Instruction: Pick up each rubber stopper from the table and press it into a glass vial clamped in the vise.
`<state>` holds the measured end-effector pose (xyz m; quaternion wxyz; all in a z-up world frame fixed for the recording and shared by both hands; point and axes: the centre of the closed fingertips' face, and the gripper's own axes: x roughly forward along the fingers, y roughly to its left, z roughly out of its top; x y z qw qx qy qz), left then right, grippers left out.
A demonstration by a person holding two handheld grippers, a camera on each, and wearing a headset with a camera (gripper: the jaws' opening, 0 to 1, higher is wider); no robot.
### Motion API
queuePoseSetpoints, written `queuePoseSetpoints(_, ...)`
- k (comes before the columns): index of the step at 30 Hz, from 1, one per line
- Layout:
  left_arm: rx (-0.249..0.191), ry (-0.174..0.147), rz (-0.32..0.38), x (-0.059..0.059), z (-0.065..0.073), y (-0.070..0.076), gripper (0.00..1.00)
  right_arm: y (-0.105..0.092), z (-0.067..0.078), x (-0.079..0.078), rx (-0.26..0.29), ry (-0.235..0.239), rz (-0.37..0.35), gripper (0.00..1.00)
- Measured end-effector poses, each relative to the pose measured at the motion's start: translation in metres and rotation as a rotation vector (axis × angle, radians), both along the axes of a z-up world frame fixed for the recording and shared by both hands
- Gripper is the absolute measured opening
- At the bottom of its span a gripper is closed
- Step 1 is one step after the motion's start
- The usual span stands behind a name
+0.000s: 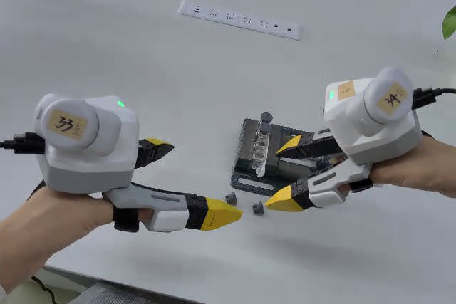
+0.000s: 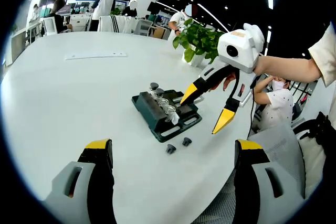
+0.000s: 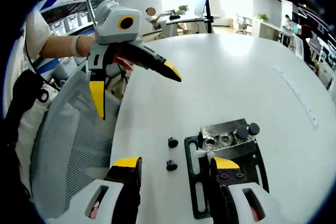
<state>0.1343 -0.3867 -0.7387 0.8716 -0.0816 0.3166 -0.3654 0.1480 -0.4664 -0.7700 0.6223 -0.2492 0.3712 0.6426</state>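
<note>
A black vise point(image 1: 244, 154) sits mid-table holding a row of glass vials point(image 1: 260, 151); the far one carries a grey stopper point(image 1: 266, 119). Two loose grey rubber stoppers point(image 1: 230, 197) point(image 1: 258, 208) lie on the table just in front of the vise. My left gripper point(image 1: 199, 183) is open, its lower tip close beside the left stopper. My right gripper point(image 1: 280, 176) is open too, lower tip next to the right stopper, upper finger over the vise. The right gripper view shows two open vials point(image 3: 218, 140), two stoppered ones point(image 3: 247, 130) and both loose stoppers point(image 3: 172, 142) point(image 3: 171, 165).
A white power strip point(image 1: 239, 19) lies at the far side of the white table point(image 1: 128, 62). A potted plant point(image 2: 199, 40) stands at the table's edge. A grey mesh chair point(image 3: 68, 145) sits at the near edge, and people are in the room beyond.
</note>
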Motion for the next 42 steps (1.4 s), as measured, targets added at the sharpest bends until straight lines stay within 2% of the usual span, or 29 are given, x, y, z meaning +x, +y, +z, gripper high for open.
queuePoseSetpoints(5,0.004,-0.001,-0.007,-0.001,0.001,-0.001,0.96,-0.006,-0.017,-0.009,-0.019,0.02,0.018,0.47)
queuePoseSetpoints(13,0.005,-0.003,-0.012,-0.003,0.003,-0.004,0.96,-0.012,-0.037,-0.011,-0.03,-0.019,0.071,0.34)
queuePoseSetpoints(23,0.008,0.003,-0.008,-0.004,0.003,-0.004,0.96,-0.002,-0.042,-0.012,-0.012,-0.067,0.147,0.22)
queuePoseSetpoints(30,0.005,0.009,-0.012,-0.006,0.001,-0.005,0.96,-0.001,-0.046,-0.012,-0.035,-0.082,0.167,0.18)
queuePoseSetpoints(42,0.004,0.015,-0.01,-0.008,0.0,-0.005,0.95,0.003,-0.053,-0.013,-0.037,-0.092,0.181,0.12)
